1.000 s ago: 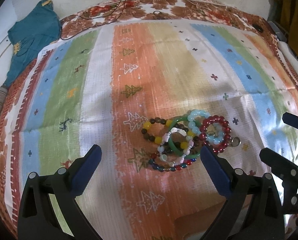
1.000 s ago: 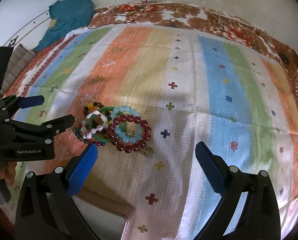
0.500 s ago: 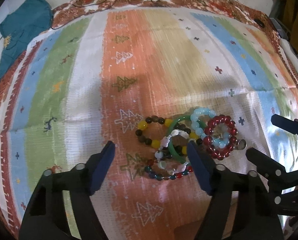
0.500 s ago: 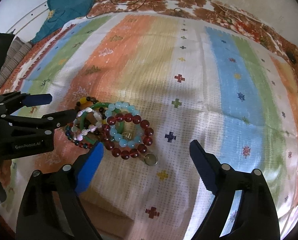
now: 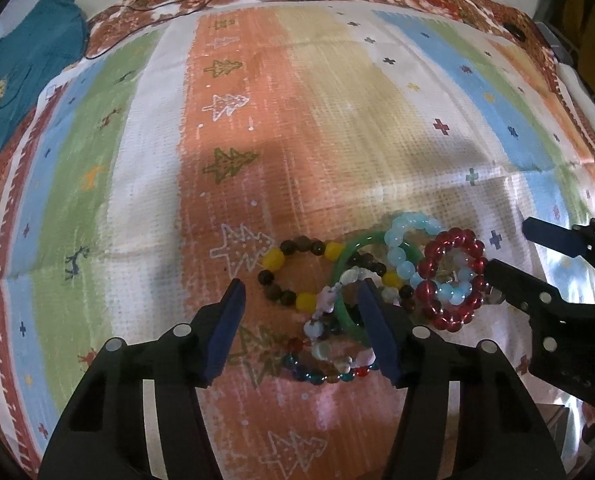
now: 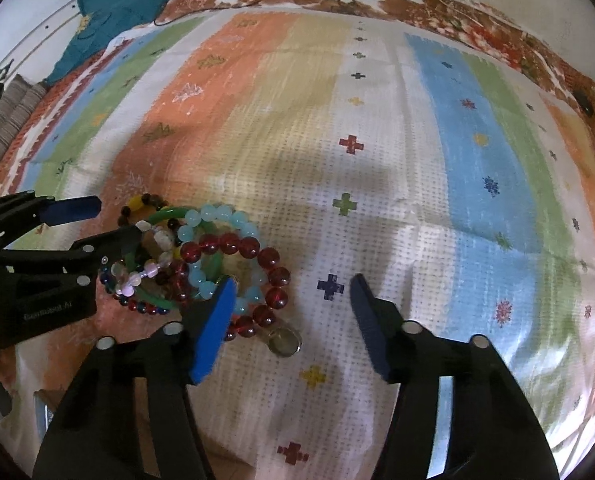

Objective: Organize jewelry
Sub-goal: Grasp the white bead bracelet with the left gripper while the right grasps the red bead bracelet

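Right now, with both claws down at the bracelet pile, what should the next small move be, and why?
Probably ease the left claw forward and shut it on the yellow-and-brown bracelet. That claw is open and already straddles that bracelet's near side, which sticks out left of the pile with only its right part overlapped by the green bangle. The right claw is open at the dark red bracelet.

Your bracelets sit in 1 overlapping heap on the cloth, toward its near edge. Your left gripper straddles the heap's left part; your right gripper comes in on its right side, 1 finger over the beads. A garment lies far back left, off the cloth.
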Demonstrator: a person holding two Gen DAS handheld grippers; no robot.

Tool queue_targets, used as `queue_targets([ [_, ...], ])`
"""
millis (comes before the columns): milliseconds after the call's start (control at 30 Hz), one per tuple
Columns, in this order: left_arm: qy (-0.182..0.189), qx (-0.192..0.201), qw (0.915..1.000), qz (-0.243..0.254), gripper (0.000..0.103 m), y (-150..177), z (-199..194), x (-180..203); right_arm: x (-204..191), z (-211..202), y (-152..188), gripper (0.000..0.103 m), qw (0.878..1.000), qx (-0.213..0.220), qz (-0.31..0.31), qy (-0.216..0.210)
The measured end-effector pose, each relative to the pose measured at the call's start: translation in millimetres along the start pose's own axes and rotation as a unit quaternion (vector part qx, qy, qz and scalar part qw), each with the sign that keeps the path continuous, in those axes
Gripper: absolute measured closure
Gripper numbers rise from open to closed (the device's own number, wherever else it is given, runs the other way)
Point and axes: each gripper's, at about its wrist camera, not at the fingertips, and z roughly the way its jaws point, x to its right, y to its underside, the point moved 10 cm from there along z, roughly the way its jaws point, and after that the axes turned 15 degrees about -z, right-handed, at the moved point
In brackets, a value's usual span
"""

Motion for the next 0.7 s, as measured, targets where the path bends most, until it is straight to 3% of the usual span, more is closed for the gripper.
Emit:
queue_targets([
  [200, 0.013, -0.003, 0.9999, 0.001, 0.066, -1.9, 0.2, 5.6, -3.2, 9.7, -2.1, 0.058, 1.000, -0.006, -0.005, -0.011],
  [300, 0.022, -0.010, 0.9997, 0.005, 0.087, 0.4, 2.7, 9.8, -5.5, 15.7, -2.0, 0.064, 1.000, -0.012, -0.008, -0.017],
  [500, 0.013, -0.004, 0.9998, 0.011, 0.092, 1.0, 3.0, 14.2, -9.8, 22.8, -3.2, 0.078, 0.999, -0.012, -0.011, -0.031],
  [700, 0.015, -0.003, 0.9999, 0.006, 0.096, 0.9, 0.9, 12.2, -10.3, 27.7, -3.0, 0.079, 0.999, -0.010, -0.010, -0.038],
])
